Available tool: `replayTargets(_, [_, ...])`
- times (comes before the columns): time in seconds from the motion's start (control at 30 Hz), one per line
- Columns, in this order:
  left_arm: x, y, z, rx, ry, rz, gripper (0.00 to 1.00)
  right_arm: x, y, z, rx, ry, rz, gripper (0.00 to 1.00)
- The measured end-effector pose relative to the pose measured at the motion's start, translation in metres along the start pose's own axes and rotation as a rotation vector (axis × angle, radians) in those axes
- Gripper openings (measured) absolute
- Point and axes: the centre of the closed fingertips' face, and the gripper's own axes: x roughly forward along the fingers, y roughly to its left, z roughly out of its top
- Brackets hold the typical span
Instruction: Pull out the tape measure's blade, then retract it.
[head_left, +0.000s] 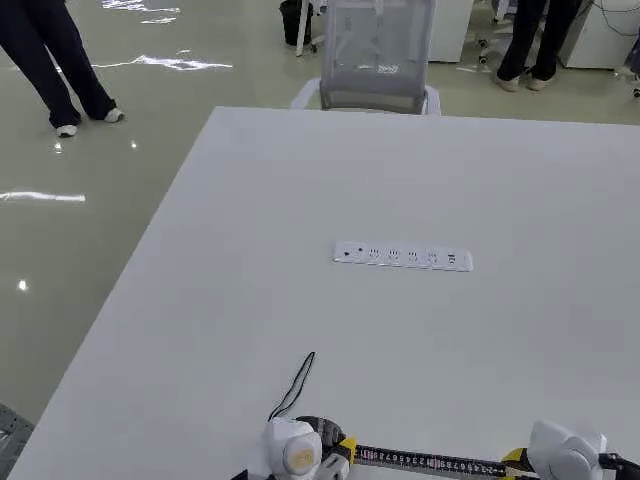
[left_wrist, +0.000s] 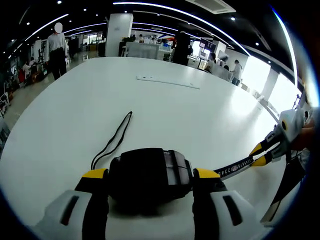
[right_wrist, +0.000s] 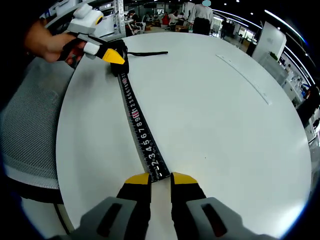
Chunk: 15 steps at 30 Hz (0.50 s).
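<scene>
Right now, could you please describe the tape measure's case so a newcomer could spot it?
At the near edge of the white table, a numbered blade runs between two grippers. The case is the black block in the left gripper, trailing a thin black strap; the right gripper pinches only blade.

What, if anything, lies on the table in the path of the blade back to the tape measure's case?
Nothing visible. The blade runs over bare table from the right gripper to the case in the left gripper; the strap lies beyond the case.

The table (head_left: 250, 260) looks smooth and matt, the floor (head_left: 90, 170) glossy, the tape measure (left_wrist: 150, 172) black plastic.
</scene>
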Motion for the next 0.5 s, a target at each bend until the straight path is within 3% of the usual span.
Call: replayTargets(0.5, [0.0011,-0.0007,-0.0031,0.042,0.048,0.017,0.63,-0.0005,0.0011,0.0002,-0.002,0.004,0.005,0.13])
